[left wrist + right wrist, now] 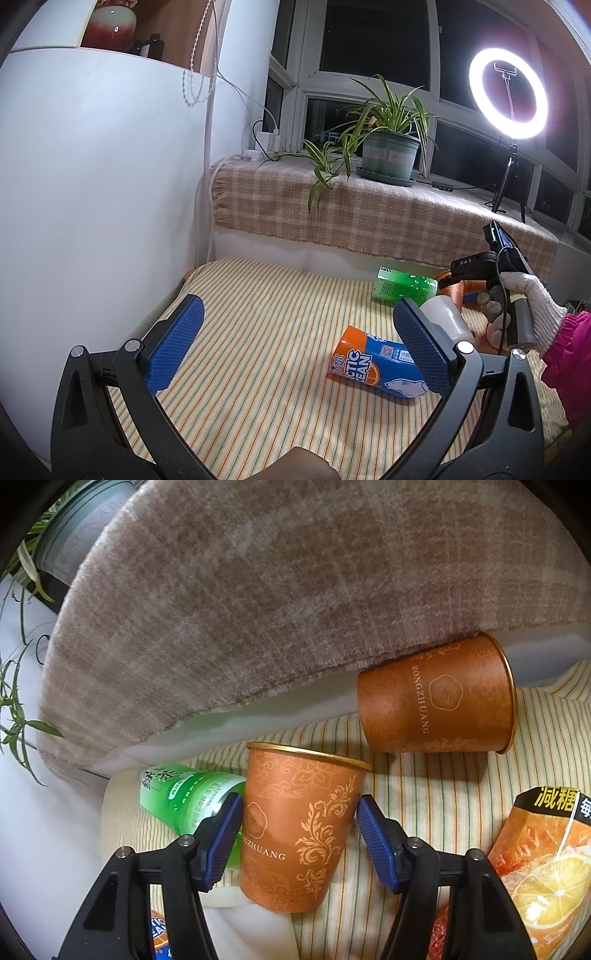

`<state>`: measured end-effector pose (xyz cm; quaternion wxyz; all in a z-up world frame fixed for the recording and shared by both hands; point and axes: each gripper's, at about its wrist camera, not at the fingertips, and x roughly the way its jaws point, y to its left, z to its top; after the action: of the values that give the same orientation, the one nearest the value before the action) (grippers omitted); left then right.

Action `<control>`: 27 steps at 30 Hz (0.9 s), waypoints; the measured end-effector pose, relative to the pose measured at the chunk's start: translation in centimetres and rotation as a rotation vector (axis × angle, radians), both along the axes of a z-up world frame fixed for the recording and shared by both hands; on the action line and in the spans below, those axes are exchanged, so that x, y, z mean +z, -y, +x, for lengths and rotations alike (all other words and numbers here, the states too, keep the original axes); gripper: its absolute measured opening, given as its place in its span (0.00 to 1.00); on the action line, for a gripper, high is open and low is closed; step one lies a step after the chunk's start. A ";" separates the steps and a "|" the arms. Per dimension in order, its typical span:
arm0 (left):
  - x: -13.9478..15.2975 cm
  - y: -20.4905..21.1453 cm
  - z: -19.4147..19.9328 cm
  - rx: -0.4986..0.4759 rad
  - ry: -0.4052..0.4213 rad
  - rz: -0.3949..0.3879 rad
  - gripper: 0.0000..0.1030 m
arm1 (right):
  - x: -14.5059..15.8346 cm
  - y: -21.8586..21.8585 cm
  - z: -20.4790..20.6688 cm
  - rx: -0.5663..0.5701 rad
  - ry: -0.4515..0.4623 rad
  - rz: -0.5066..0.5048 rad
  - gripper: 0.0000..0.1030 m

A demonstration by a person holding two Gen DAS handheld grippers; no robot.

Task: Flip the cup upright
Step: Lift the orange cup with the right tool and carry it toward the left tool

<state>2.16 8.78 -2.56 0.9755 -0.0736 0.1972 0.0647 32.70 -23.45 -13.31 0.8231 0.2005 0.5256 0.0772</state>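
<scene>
- Right gripper: blue pads spread to either side of an upright orange cup, mouth up. The left pad sits at the cup wall; a slight gap shows at the right pad. Not clamped.
- A second orange cup lies on its side beyond it, near the base of the ledge, mouth to the right.
- Left gripper: jaws wide apart, holding nothing, above the striped cloth.
- A blue-orange bottle lies just beside its right pad; a green bottle lies farther back, next to the upright cup.
- Right hand, white-gloved, grips its tool at the cloth's right side.
- Surroundings: checked blanket over the window ledge, potted plant, lit ring light, white wall bounding the left edge.
- An orange juice carton lies just right of the right gripper.
</scene>
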 end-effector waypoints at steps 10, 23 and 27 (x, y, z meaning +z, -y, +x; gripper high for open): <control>0.3 0.3 -0.5 -0.005 0.006 0.008 1.00 | 2.7 0.5 -1.2 0.019 0.081 -0.022 0.63; 1.2 1.6 -2.0 -0.030 0.017 0.014 1.00 | 8.7 0.9 -6.8 0.062 0.236 -0.045 0.63; 1.3 2.2 -2.4 -0.041 0.019 0.016 1.00 | 10.4 1.3 -9.7 0.092 0.276 -0.026 0.63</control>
<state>-0.25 6.57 -1.24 0.9790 -0.0622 0.1888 0.0457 23.01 -24.78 -2.93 0.8857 0.1531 0.4169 0.1348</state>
